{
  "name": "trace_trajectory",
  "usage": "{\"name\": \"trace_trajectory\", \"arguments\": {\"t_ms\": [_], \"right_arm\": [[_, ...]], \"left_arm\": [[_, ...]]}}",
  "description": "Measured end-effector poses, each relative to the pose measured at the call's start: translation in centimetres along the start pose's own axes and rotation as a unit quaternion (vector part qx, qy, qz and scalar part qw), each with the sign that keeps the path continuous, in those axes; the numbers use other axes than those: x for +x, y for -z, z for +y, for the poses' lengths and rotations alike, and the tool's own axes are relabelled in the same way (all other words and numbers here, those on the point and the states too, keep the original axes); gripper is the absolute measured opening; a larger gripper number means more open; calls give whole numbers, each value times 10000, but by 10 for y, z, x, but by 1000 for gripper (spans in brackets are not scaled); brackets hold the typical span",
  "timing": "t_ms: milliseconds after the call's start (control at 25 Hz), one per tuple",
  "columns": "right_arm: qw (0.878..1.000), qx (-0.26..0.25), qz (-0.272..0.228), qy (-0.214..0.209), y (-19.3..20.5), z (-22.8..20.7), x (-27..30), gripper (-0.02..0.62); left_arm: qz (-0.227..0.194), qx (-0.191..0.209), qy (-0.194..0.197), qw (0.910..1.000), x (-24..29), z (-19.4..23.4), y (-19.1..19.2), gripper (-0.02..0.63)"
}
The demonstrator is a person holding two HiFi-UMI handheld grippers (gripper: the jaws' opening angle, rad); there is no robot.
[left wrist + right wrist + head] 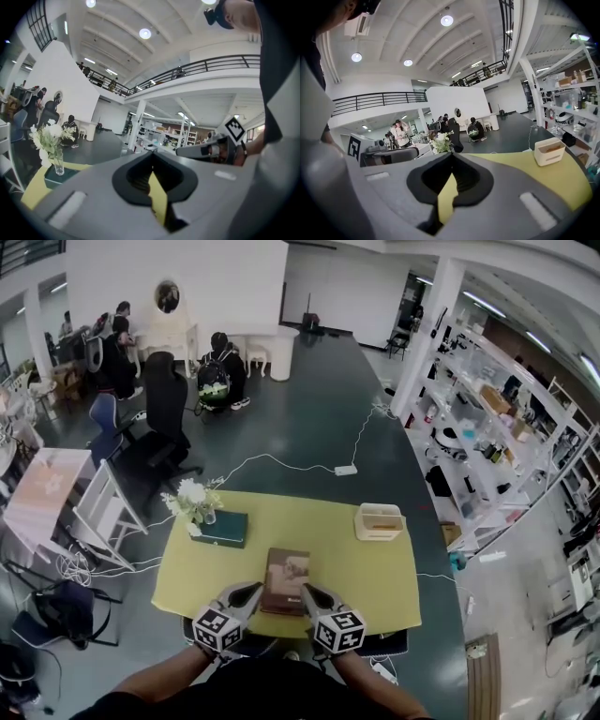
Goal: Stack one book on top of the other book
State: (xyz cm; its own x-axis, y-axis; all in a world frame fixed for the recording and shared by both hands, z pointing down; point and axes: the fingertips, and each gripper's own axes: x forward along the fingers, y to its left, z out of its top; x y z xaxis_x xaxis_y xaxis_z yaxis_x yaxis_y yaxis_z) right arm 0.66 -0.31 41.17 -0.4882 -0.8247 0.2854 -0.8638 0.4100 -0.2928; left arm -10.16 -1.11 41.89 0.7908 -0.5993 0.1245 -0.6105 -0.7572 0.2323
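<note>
Centrally on the yellow table (375,582), near its front edge, a brown book (286,577) lay flat. The left gripper (253,591) sat just beside the book's left edge and the right gripper (307,592) just beside its right edge; both had jaws pressed together with nothing between them. A green book (225,529) lay well apart toward the back left, with a vase of flowers (193,503) at its left end. A cream box (379,522) stood back right
</note>
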Motion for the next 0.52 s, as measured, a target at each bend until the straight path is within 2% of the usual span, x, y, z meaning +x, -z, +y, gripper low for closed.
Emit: {"name": "trace_trajectory", "arguments": {"t_ms": [520], "right_arm": [[9999,103,104,67,9,-7,7,2]], "left_arm": [[19,-9,-124,9999,-3,12,7,8]]}}
